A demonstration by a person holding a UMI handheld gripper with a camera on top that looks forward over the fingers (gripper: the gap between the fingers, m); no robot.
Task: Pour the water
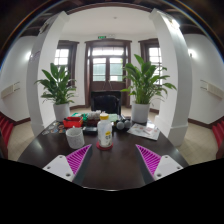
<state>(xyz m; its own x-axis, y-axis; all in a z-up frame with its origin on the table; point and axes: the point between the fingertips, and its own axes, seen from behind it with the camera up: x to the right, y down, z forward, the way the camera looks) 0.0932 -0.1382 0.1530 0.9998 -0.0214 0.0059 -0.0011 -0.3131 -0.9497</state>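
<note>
A clear plastic bottle (105, 133) with a yellow cap, a white and yellow label and a red band at its base stands upright on the dark round table (110, 165), just ahead of my fingers. A white cup (76, 137) stands to its left, close beside it. My gripper (108, 160) is open and empty, with its magenta pads (66, 160) spread wide over the table's near side. The bottle stands beyond the fingertips, not between them.
Behind the bottle are a red object (73, 123), a dark round pot (122, 125) and a flat book or box (145, 130). Two potted plants (58, 88) flank a dark chair (106, 101) before wooden doors. Red seats sit at both sides.
</note>
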